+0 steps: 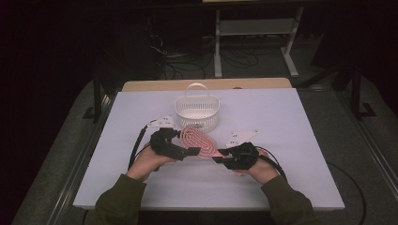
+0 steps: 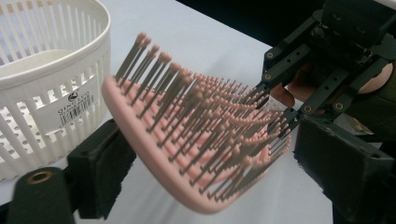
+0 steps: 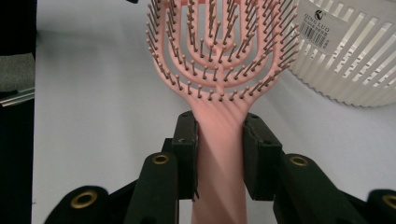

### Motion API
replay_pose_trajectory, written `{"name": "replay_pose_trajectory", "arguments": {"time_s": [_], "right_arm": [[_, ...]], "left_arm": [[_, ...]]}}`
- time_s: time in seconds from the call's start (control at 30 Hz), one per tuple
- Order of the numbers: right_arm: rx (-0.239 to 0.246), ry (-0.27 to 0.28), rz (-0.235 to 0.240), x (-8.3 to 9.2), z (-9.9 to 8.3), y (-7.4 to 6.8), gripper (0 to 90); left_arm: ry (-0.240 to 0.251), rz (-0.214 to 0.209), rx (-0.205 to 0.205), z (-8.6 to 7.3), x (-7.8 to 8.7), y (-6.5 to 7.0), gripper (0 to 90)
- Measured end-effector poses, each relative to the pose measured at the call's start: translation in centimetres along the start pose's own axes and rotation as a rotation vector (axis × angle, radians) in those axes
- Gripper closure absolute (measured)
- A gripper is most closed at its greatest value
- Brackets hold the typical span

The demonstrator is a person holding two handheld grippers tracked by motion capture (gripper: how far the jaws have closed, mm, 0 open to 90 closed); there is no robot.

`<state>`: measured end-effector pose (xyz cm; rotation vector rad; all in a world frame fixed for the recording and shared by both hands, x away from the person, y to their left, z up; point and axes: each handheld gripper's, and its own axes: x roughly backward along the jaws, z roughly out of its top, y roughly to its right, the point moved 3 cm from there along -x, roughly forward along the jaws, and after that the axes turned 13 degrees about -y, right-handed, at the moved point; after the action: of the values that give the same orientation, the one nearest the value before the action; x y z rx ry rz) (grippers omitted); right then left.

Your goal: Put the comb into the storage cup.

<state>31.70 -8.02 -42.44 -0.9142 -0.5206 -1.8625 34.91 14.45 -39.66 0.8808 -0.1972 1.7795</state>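
Here: white tabletop [image 1: 281, 122] (dim rm)

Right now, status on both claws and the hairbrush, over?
Right claw clamped on pink hairbrush handle. Left claw straddles the brush head, pads apparently not pressing. White basket just behind, nothing blocking.

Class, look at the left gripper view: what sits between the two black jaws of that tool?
The head of the pink plastic hairbrush, bristles up, sits between the left tool's jaws, with the white slatted plastic basket behind it.
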Motion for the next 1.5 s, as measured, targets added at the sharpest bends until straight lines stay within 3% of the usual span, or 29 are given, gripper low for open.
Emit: {"name": "replay_pose_trajectory", "arguments": {"time_s": [0.3,0.5,0.77,1.17,1.5], "right_arm": [[0.007,-0.002,-0.003,-0.14,0.09,-0.22,68.7],[0.012,-0.006,-0.008,-0.2,0.09,-0.25,68.7],[0.022,-0.008,-0.016,-0.28,0.13,-0.3,68.6],[0.033,-0.021,-0.033,-0.54,0.21,-0.51,68.6],[0.035,-0.025,-0.047,-0.58,0.28,-0.45,68.9]], "left_arm": [[-0.004,-0.024,0.031,-0.05,-0.03,-0.17,21.6],[0.006,-0.053,0.055,-0.01,0.21,-0.27,30.6],[-0.002,-0.059,0.081,-0.08,0.33,-0.54,41.3],[-0.016,-0.066,0.099,-0.13,0.32,-0.62,49.5],[-0.001,-0.1,0.106,-0.04,0.44,-0.5,58.3]]}}
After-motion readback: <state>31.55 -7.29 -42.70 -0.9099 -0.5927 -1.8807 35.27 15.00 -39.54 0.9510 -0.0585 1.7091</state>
